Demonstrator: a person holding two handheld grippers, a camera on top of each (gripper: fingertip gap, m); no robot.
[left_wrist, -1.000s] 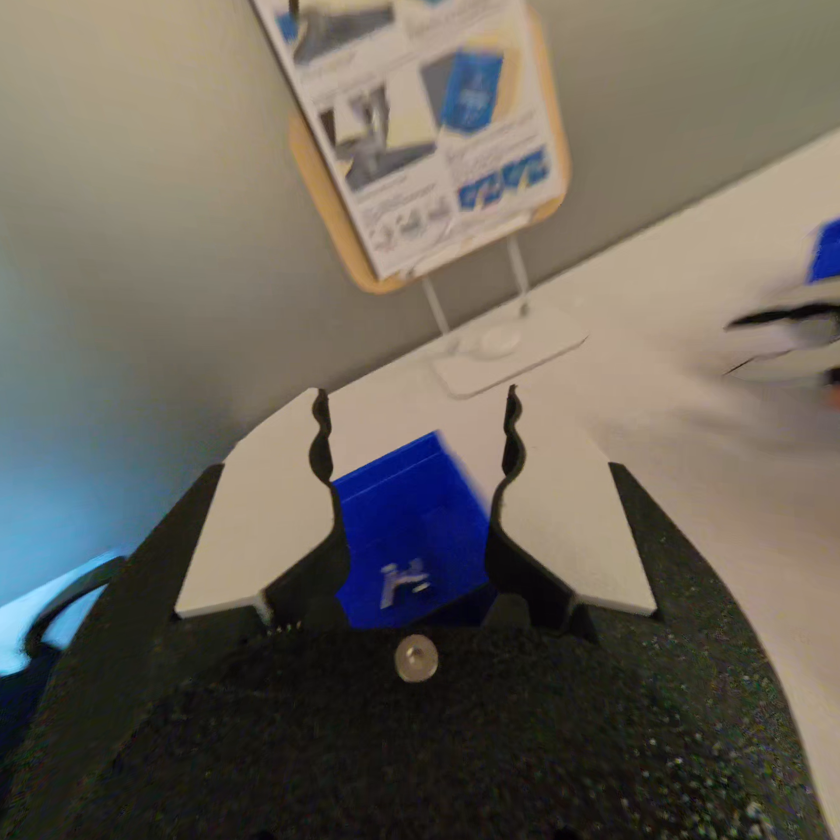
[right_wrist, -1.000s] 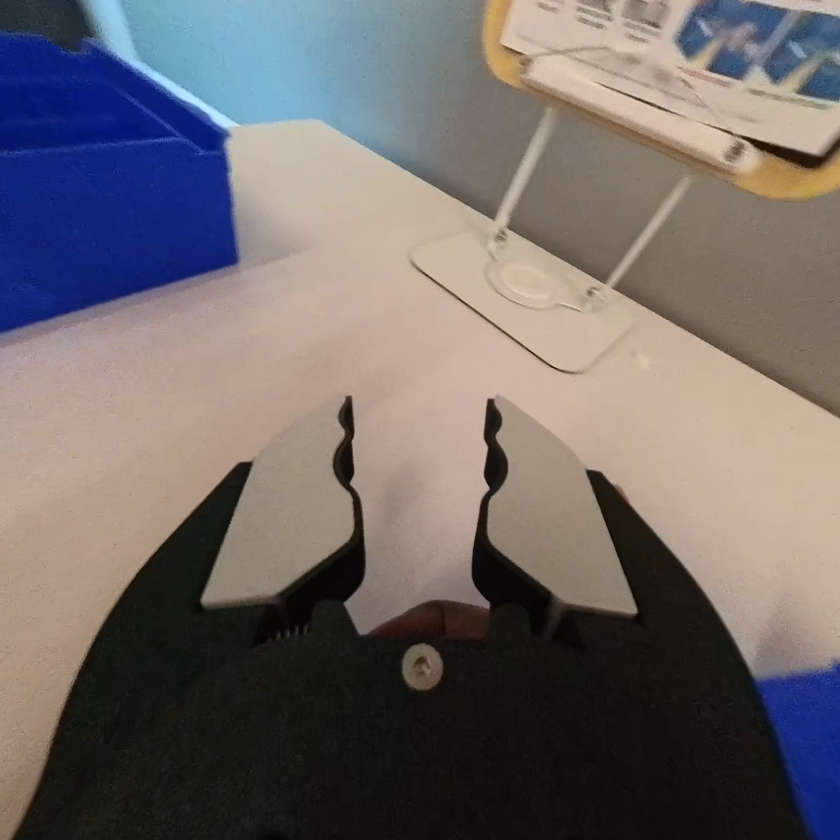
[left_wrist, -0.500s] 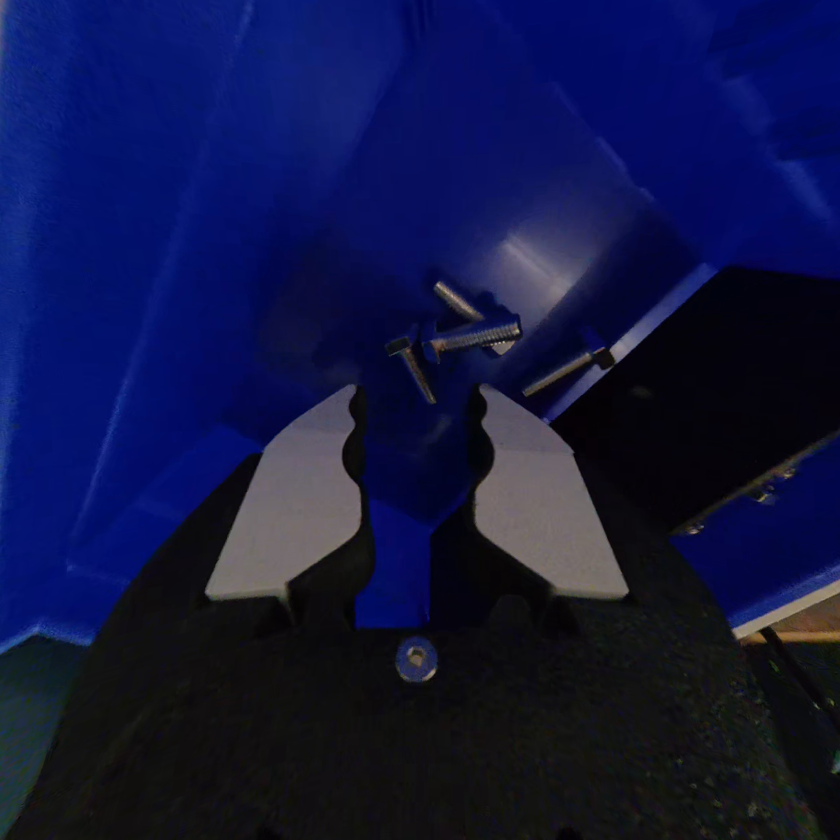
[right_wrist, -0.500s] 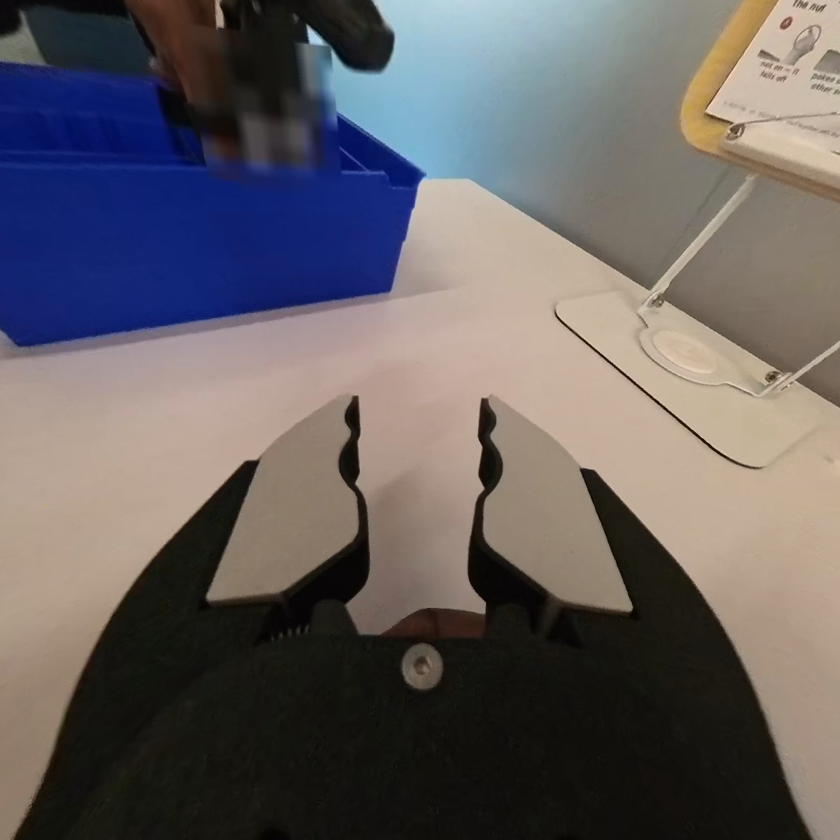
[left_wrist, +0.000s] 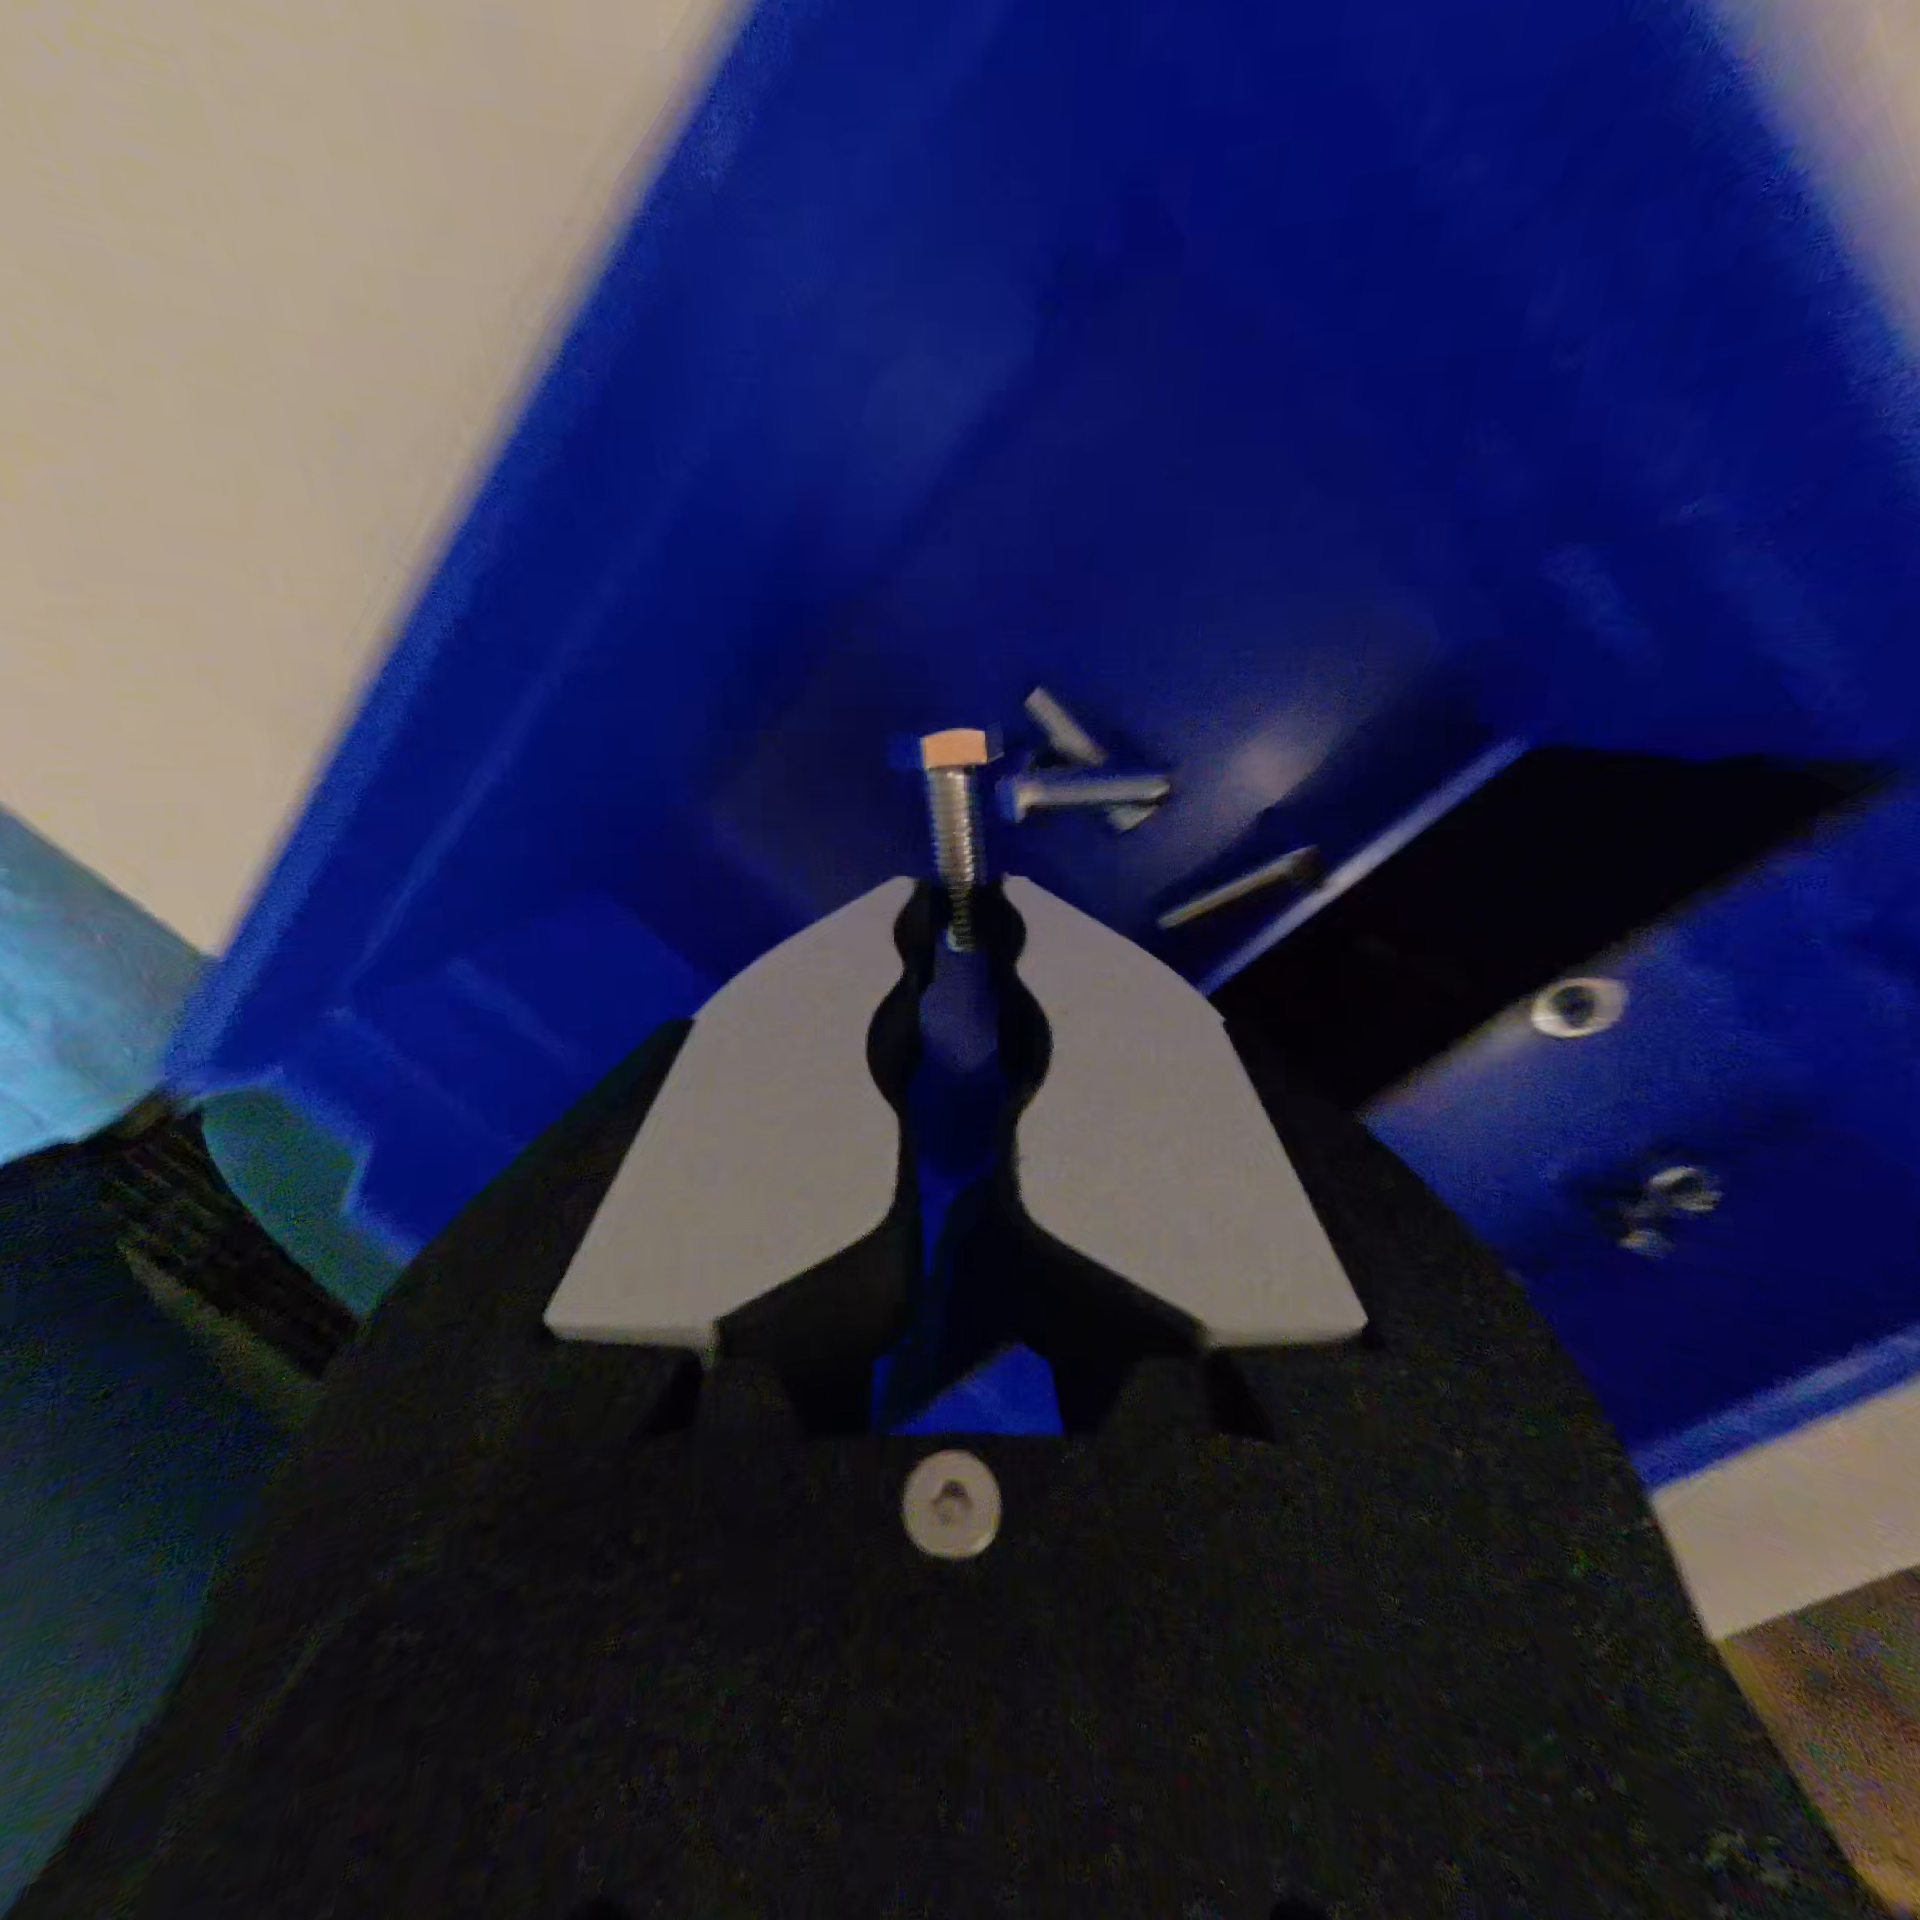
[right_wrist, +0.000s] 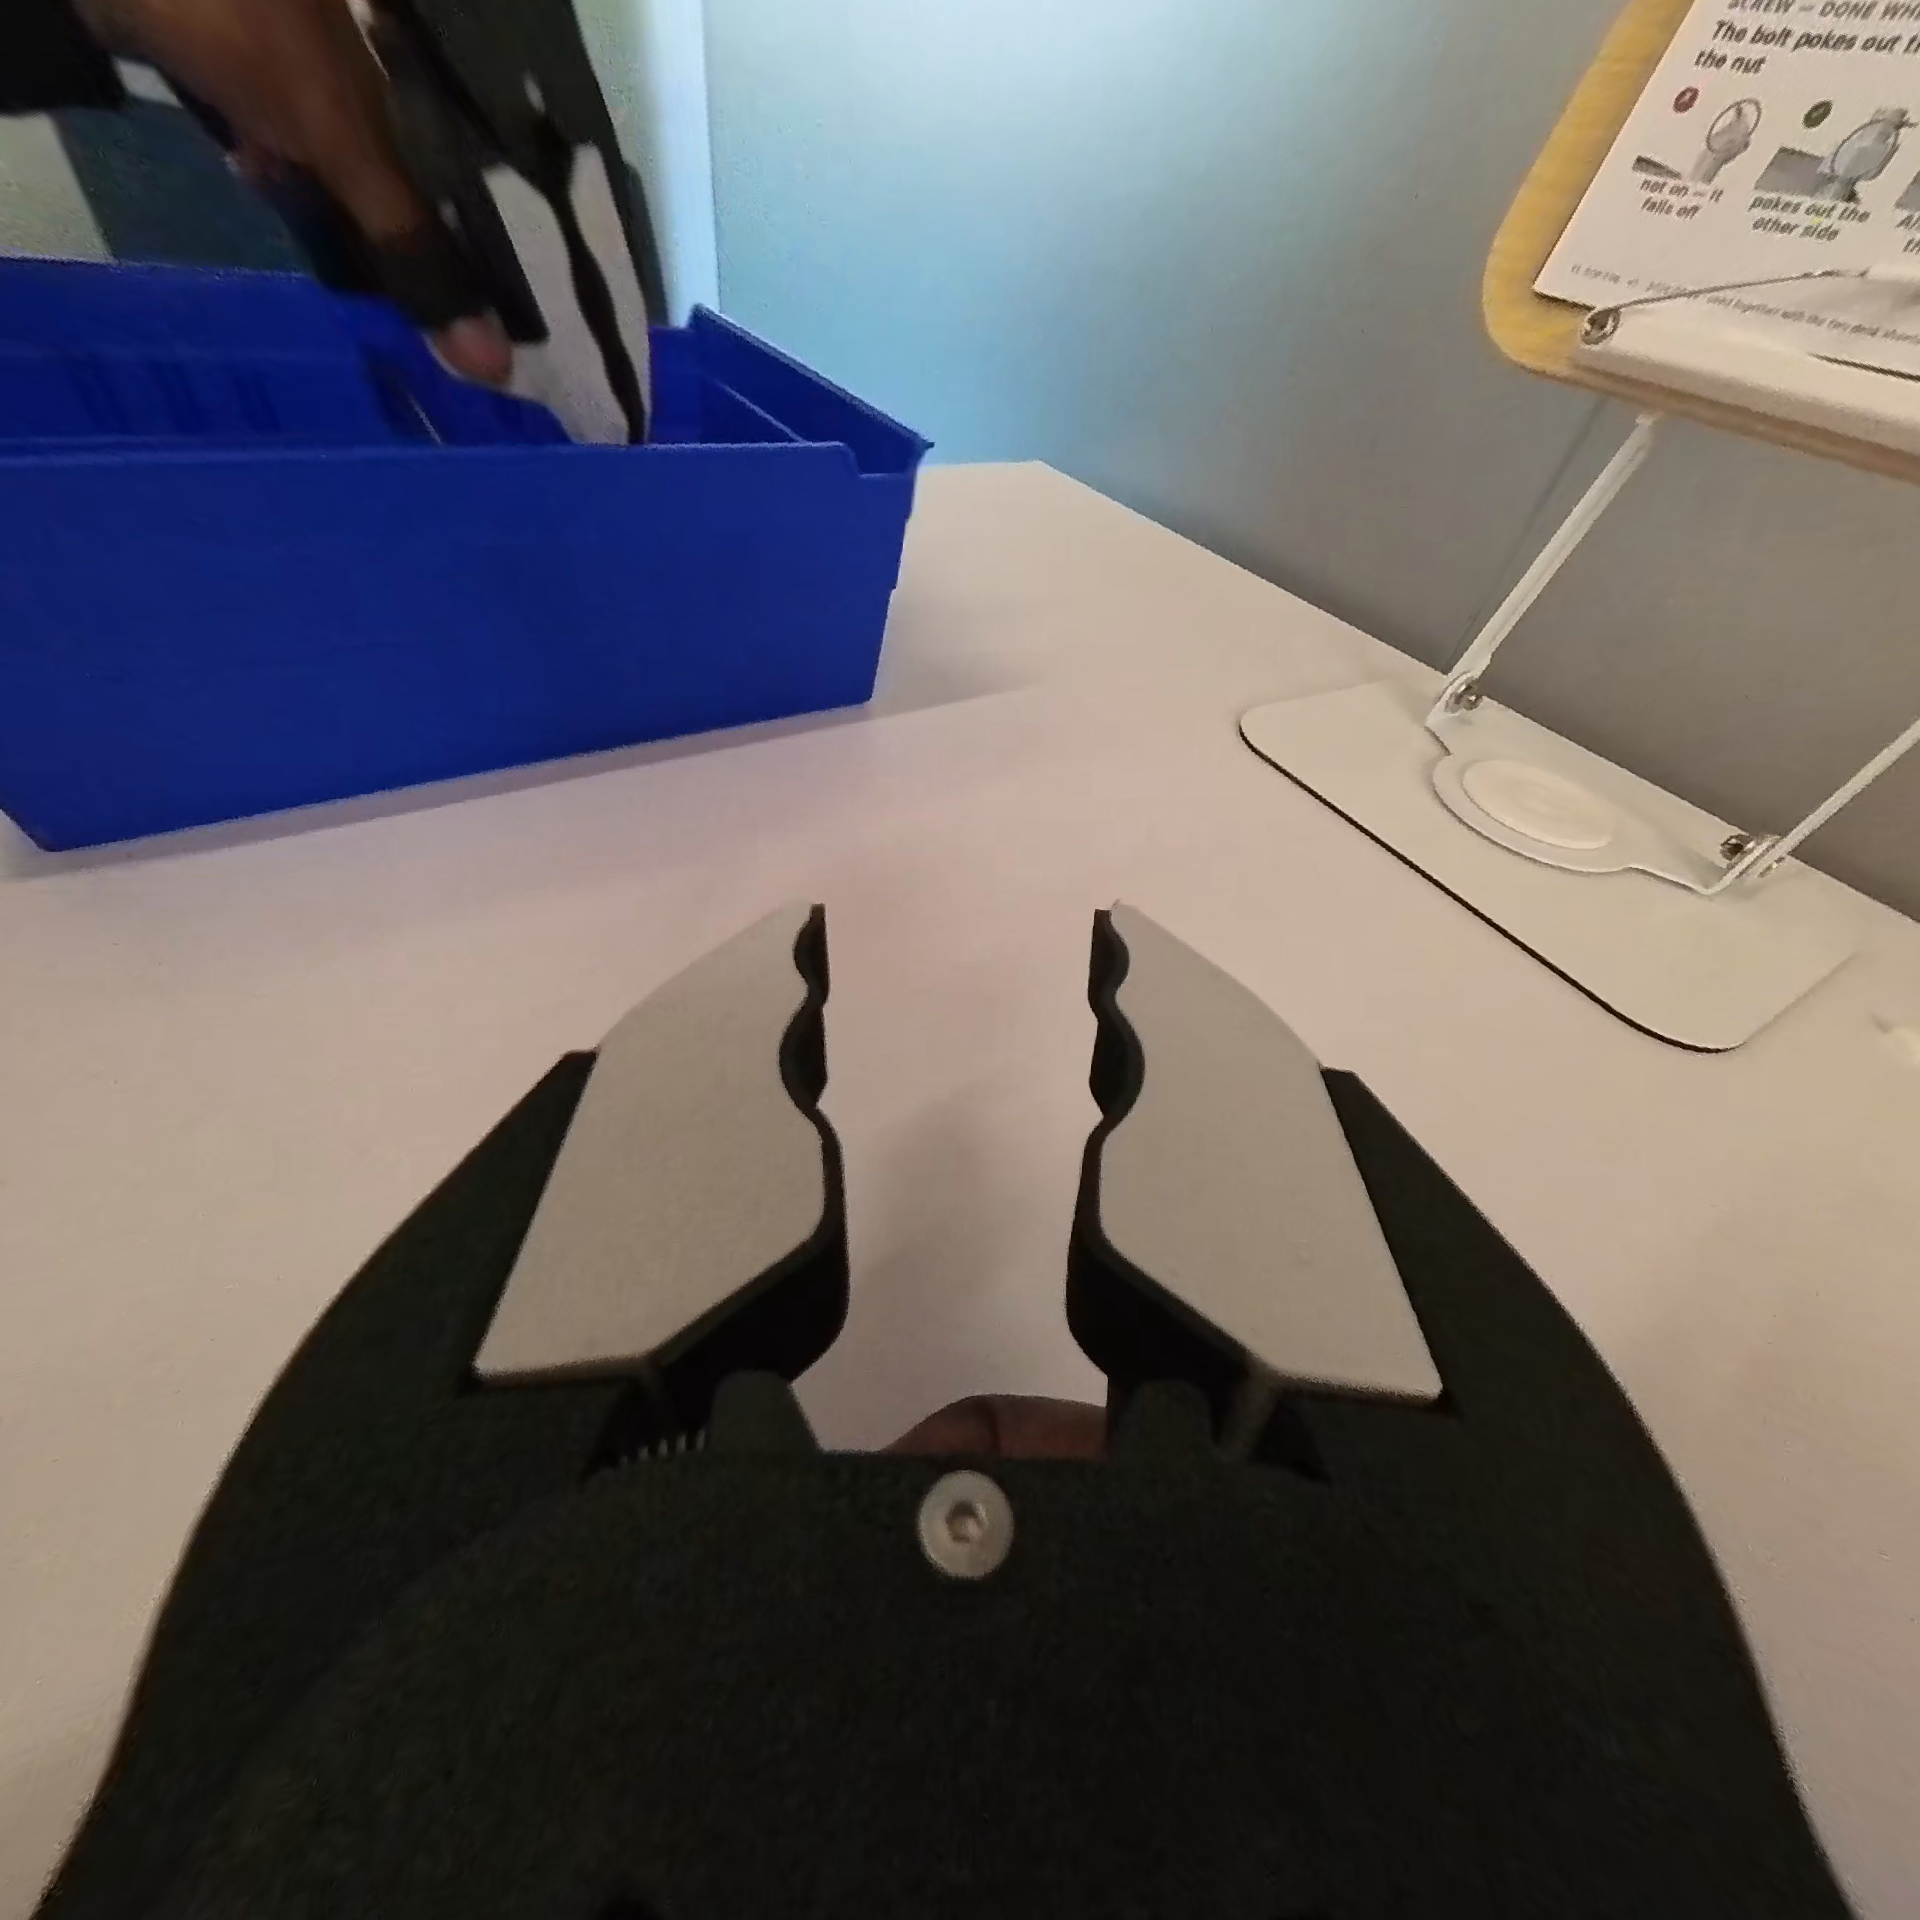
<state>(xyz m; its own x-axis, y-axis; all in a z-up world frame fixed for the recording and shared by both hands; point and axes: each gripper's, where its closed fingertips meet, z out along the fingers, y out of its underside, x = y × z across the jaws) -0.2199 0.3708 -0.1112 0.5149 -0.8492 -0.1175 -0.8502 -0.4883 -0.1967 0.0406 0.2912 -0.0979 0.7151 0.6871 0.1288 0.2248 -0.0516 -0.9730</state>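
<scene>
Bolt front and centre: a silver hex-head one, pinched by its threaded end between the tips of the left gripper, head pointing out toward twelve o'clock. Both fingertips close tight on the shank, so the bolt stands straight out along the fingers, clear of everything beneath it. Below lies the blue bin, and on its floor, at about one o'clock from the held bolt, sits a loose cluster of more bolts, with a single one lying apart toward two o'clock. A black divider walls off the next compartment, where small nuts lie at roughly four o'clock. Over in the other view, the right gripper hangs over the bare white surface, fingers spread, nothing between them. The bin sits well apart at ten o'clock, a document stand at two o'clock.
</scene>
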